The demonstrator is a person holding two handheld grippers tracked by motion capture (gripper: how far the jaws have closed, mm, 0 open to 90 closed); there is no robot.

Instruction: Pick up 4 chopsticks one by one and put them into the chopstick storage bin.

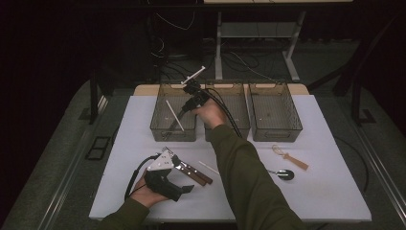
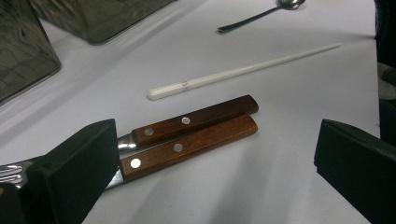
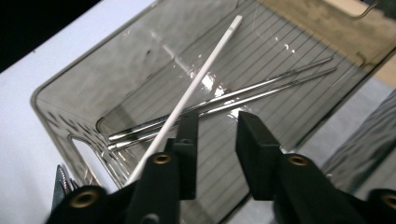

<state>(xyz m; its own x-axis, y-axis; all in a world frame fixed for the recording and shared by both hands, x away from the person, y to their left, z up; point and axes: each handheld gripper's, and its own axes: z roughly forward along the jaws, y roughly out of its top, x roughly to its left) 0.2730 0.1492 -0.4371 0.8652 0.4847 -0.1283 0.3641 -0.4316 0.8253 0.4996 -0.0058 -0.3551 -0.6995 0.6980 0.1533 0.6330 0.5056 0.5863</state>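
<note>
1. Both grippers are standing open. The right gripper is hovering over the left bin with its jaws a little apart and nothing pressed between them. The left gripper is resting low on the table with its jaws spread wide.
2. The leaning chopstick, white and slim, is sitting inside the left bin. It is running just beside the outer face of one right jaw, not between the pair, so it is probably leaning on the bin wall under its own weight, not in a grip.
3. Two metal chopsticks are lying flat on the bin floor beneath it, which suggests this bin is serving as the place for chopsticks and that sorting by kind is the work in hand.
4. The left jaws are straddling the wooden-handled pair, two pieces lying side by side and touching. Their metal ends are pointing back toward the gripper, with fork tines showing at one. The wide stance looks like a setup for taking a handle, yet no pad is touching wood.
5. Another white stick, the loose chopstick, is lying on the table just beyond those handles, likely waiting to join its partner in the bin.
6. Farther out, the spoon and a wooden tag-like piece are lying on the table near the right bin. The middle bin is standing between the other two, its contents too dim to tell.
</note>
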